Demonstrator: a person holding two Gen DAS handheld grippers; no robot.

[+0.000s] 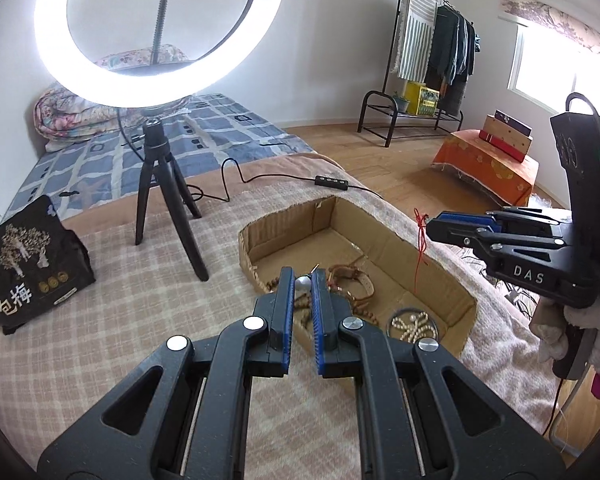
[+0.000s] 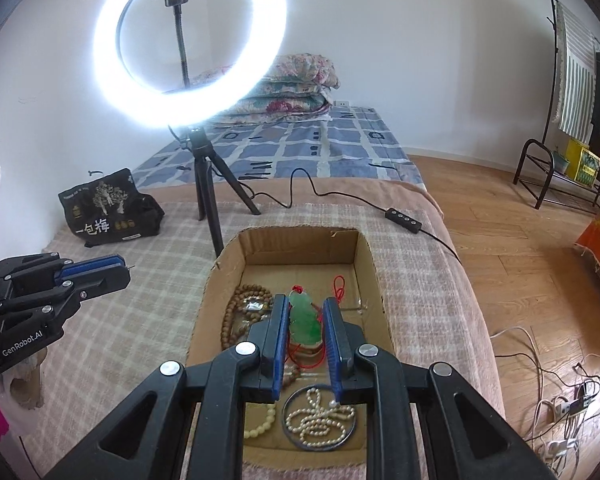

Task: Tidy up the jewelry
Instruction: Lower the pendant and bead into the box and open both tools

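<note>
Left gripper [image 1: 303, 280] jaws clamp a silver bead earring [image 1: 302, 283]; right gripper [image 2: 307, 322] jaws clamp a green jade pendant [image 2: 305, 318], both above the cardboard box [image 2: 366, 252].

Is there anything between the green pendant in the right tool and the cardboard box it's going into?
Nothing visible: the right tool holds the green pendant directly above the open cardboard box, with only beads lying on its floor.

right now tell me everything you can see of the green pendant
The green pendant is a translucent, jade-like carved piece, elongated, paler at its top end. A red cord is knotted there and trails off. It stands lengthwise between the right gripper jaws, pressed on both sides, above the cardboard box.
</note>
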